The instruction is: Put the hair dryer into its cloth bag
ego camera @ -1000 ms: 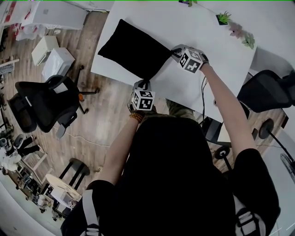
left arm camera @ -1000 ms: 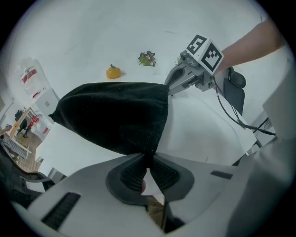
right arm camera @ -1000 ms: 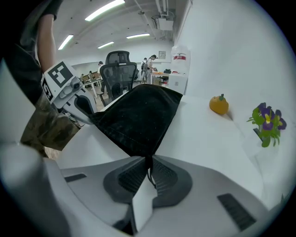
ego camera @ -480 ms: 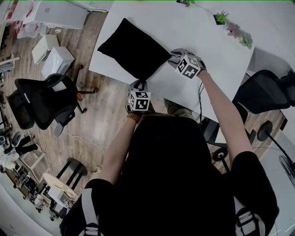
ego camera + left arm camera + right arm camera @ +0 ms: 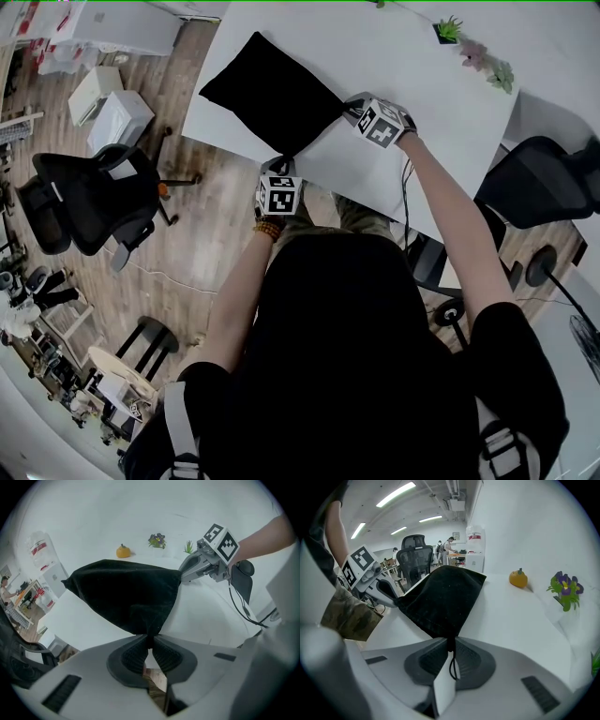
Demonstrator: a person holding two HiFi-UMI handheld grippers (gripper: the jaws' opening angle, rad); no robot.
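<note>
**Bag pinched at two corners**

Black cloth bag [image 5: 272, 94] lies on white table [image 5: 422, 84], by its front-left edge. Matte fabric, plump like a cushion, w/ a thin cord [image 5: 451, 665] trailing at one corner. Left gripper [image 5: 279, 167] & right gripper [image 5: 350, 107] each clamp a near corner. Both jaw pairs just closed further, w/ fabric btwn the pads.
</note>
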